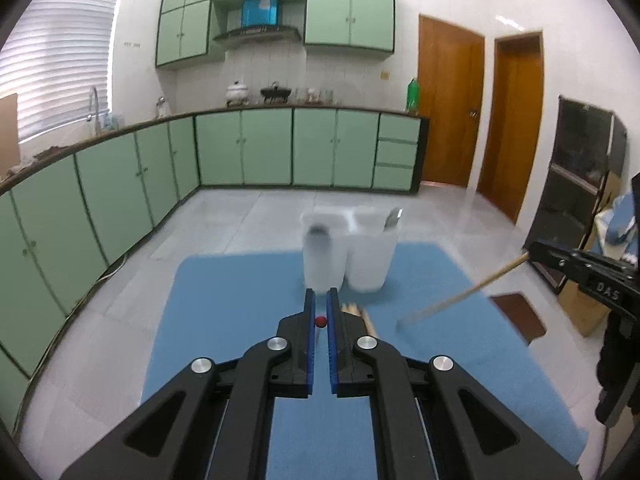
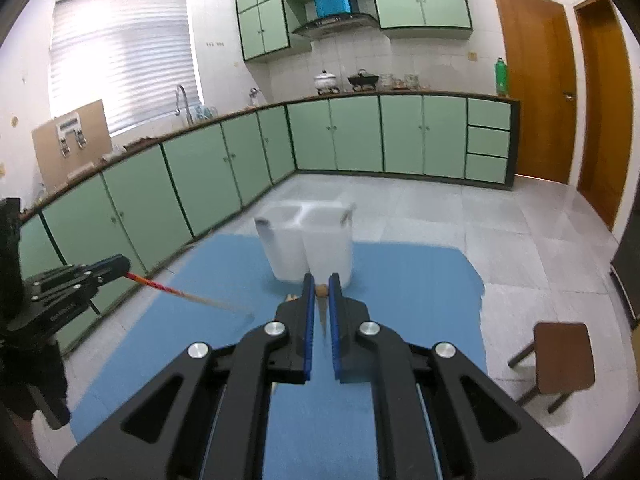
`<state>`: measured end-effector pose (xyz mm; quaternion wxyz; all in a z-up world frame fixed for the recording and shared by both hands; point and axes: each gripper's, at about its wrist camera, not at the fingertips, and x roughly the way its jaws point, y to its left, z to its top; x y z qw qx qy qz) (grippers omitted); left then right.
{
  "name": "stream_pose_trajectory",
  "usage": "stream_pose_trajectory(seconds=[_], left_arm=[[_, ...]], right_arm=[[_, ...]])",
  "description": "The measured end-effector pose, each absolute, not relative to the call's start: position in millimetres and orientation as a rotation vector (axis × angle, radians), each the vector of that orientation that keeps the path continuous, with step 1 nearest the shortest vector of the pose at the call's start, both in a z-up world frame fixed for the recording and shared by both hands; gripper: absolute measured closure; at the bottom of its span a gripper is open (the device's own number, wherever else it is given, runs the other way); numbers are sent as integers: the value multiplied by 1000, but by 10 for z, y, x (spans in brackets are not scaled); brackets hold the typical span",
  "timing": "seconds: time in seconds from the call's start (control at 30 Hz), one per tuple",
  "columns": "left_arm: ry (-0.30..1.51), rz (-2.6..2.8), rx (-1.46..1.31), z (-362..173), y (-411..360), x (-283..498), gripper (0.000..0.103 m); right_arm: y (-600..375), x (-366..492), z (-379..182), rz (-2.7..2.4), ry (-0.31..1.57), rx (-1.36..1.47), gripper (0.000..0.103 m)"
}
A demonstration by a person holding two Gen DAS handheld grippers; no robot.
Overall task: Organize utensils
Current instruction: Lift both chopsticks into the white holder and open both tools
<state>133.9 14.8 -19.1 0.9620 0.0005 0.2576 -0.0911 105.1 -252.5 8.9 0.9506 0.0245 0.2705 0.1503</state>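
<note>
My left gripper (image 1: 321, 294) is shut on a chopstick with a red end (image 1: 320, 321), held above the blue mat (image 1: 240, 300). In the right wrist view this red-orange chopstick (image 2: 180, 292) slants down from the left gripper (image 2: 124, 265). My right gripper (image 2: 321, 278) is shut on a plain wooden chopstick (image 2: 321, 291). The left wrist view shows that stick (image 1: 460, 292) slanting down from the right gripper (image 1: 534, 250). A white translucent utensil holder (image 1: 366, 256) (image 2: 328, 244) with compartments stands on the mat ahead of both grippers. A dark item (image 1: 318, 230) and a metal handle (image 1: 394, 216) show in it. More wooden sticks (image 1: 356, 310) lie just behind the left fingers.
The mat (image 2: 420, 280) covers a tabletop over a tiled floor. A brown stool (image 2: 562, 356) stands to the right. Green cabinets (image 2: 200, 184) run along the left and back, with two wooden doors (image 2: 536, 80) at the right.
</note>
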Motion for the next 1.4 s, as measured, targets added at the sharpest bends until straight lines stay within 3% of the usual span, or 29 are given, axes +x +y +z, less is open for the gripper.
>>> stream_pose_trajectory(seconds=[0.4,0.8,0.97,1.23,1.33,1.4], left_arm=[[462,-262,-36,311,140,1999,98],[200,-279,0,1301,-142,2506,98],[209,-246,19,1175,-272,2836,98],[334,-238,2,537,-350,3319,98],[375,-237,6,403,-333,3363,88],[382,-240,-1,378,-308,3287,71]], right_arm=[[-2502,1784,871,382,532,47,97],[-2402,2468,1612,368,394,36,97],[-2359,2854,1475,331,390,30,97],[-2272,3262,891,315,521,50,96],[-2264,3240,770,313,550,47,93],[-2287,3176,744,308,545,42,86]])
